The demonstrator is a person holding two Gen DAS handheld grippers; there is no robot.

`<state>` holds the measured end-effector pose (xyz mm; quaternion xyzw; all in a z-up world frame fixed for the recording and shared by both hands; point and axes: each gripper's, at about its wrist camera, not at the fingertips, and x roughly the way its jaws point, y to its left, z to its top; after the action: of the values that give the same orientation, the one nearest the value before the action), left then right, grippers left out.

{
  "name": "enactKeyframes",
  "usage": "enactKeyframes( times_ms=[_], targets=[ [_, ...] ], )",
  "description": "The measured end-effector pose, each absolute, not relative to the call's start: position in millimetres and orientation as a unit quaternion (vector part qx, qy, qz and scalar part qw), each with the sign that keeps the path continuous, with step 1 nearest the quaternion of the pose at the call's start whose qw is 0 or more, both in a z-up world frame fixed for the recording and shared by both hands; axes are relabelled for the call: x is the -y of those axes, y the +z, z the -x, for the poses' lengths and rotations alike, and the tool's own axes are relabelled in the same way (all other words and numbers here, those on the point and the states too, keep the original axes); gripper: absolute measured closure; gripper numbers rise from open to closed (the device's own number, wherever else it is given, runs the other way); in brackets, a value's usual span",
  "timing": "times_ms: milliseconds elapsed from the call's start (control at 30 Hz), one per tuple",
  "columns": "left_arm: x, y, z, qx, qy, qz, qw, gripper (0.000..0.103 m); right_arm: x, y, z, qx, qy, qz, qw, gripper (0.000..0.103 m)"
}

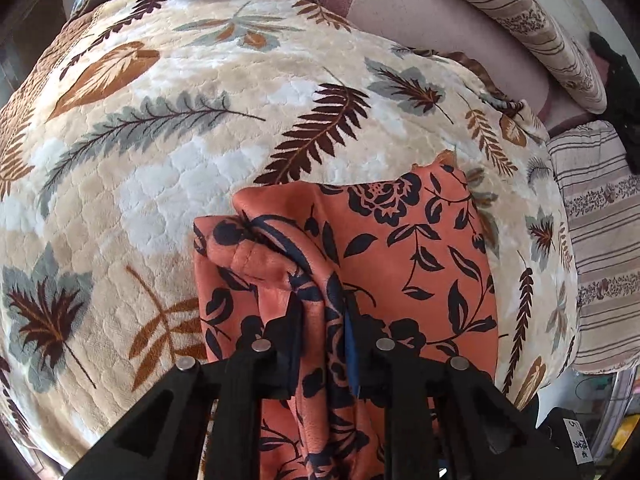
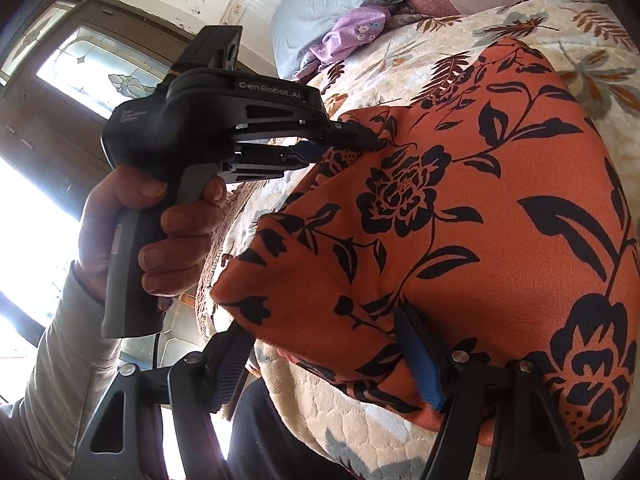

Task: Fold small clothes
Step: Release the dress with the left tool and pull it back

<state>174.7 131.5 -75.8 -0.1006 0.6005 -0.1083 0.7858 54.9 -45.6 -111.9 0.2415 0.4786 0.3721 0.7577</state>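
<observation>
I am watching an orange garment [image 1: 408, 240] with black flowers lying rumpled on the leaf-patterned blanket [image 1: 180, 120], one bunched edge lifting off its surface.

I see a bed under a cream plush blanket printed with brown and grey leaves [image 1: 168, 168]. Striped beige pillows [image 1: 552, 32] lie upper right; a dark wooden door with bright leaded glass [image 2: 92, 64] glows upper left.

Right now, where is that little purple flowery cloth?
The purple cloth lies at the bed's far end, beyond the leaf-patterned blanket, against a pale blue pillow.
</observation>
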Motion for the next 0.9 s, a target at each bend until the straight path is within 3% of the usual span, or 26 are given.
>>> enactKeyframes(
  times_ms=[267, 333, 433, 467, 500, 600, 700, 900],
  targets=[
    [-117.7, -4.3, -149.1, -0.470, -0.233, 0.029, 0.851, 0.089, 17.0, -75.7, -40.0, -0.439, 0.366, -0.167, 0.803, 0.028],
    [-136.8, -13.0, -153.2, -0.468, -0.249, 0.064, 0.846, 0.089, -0.3, -62.0, -32.6, -0.417, 0.377, -0.130, 0.817, 0.029],
    [-166.7, -75.9, -166.1, -0.533, -0.195, 0.094, 0.818, 0.088, -31.0, -69.1, -25.0, -0.425, 0.399, -0.081, 0.808, 0.028],
    [-176.9, -103.0, -168.3, -0.564, -0.177, 0.105, 0.800, 0.087, -38.7, -78.5, -24.3, -0.441, 0.405, -0.078, 0.797, 0.029],
    [-188.2, -119.8, -165.5, -0.568, -0.176, 0.134, 0.793, 0.079, -43.8, -88.3, -23.8, -0.457, 0.406, -0.080, 0.787, 0.029],
    [-215.7, -123.2, -155.5, -0.539, -0.182, 0.232, 0.789, 0.066, -45.8, -101.3, -19.4, -0.468, 0.402, -0.088, 0.782, 0.028],
    [-219.9, -111.4, -150.2, -0.539, -0.161, 0.220, 0.797, 0.056, -39.6, -98.3, -17.8, -0.468, 0.405, -0.102, 0.779, 0.028],
    [-210.6, -67.6, -89.2, -0.501, -0.165, 0.200, 0.826, 0.056, 17.7, -85.0, -2.5, -0.450, 0.386, -0.168, 0.788, 0.028]
  ],
)
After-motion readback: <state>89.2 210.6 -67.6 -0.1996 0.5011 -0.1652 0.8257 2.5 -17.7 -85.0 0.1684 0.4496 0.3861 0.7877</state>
